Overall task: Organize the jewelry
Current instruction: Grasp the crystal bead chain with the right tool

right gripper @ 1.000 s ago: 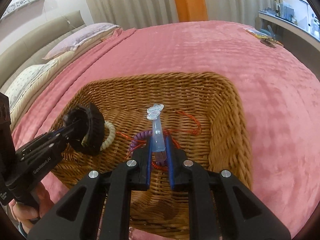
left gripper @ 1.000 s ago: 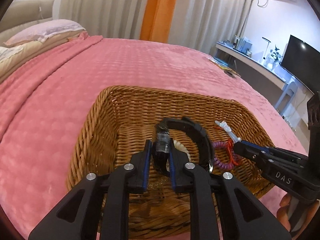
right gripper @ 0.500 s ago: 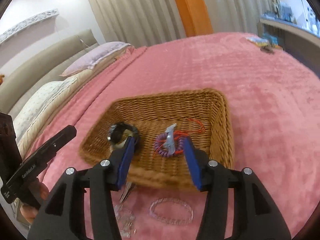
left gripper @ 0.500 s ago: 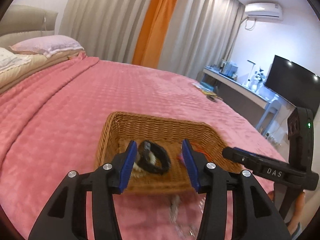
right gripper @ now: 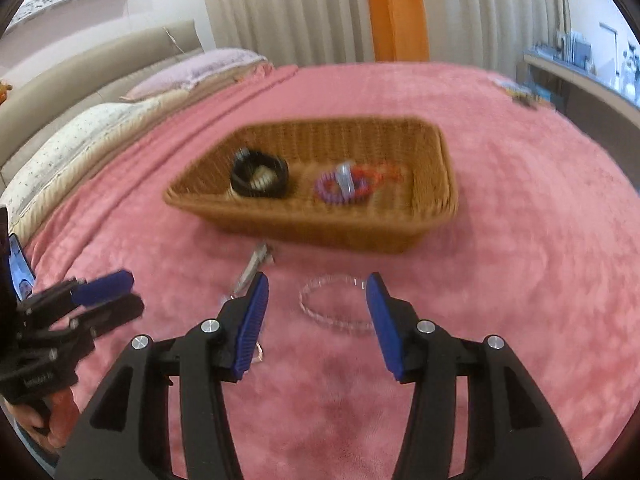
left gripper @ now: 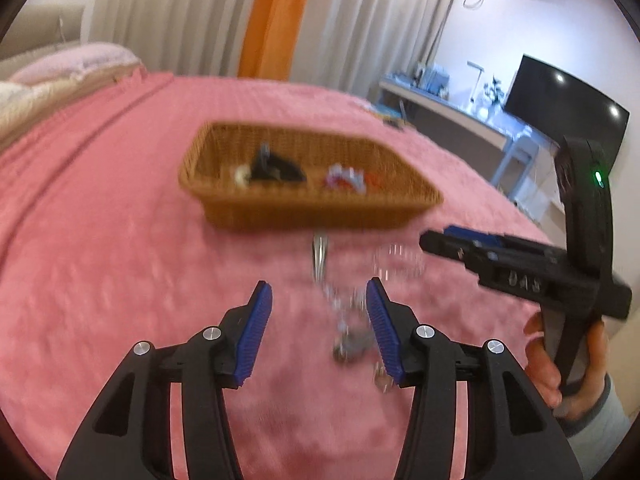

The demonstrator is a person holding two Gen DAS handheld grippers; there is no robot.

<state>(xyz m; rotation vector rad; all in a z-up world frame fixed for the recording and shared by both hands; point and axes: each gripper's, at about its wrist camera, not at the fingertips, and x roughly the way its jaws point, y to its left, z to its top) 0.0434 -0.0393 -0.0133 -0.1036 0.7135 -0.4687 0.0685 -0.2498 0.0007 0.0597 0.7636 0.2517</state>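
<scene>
Both tongs (left gripper: pixel 319 308) (right gripper: pixel 317 300) now gape empty, back from the basket (right gripper: pixel 436 216).

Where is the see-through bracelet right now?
In the right wrist view the clear bracelet lies on the pink blanket, just in front of the wicker basket, framed by the open right gripper.

The basket (right gripper: pixel 436 184) in the middle of the frame was woven from brown wicker and looked rough. The pink bed cover (right gripper: pixel 520 280) was made of soft, fuzzy cloth. The bracelet (right gripper: pixel 336 304) at lower middle was made of clear, shiny beads. The gripper fingers (right gripper: pixel 384 320) were made of matt black plastic, with ridged blue pads and shiny metal screws. The curtains (right gripper: pixel 288 8) at the top were cloth.
</scene>
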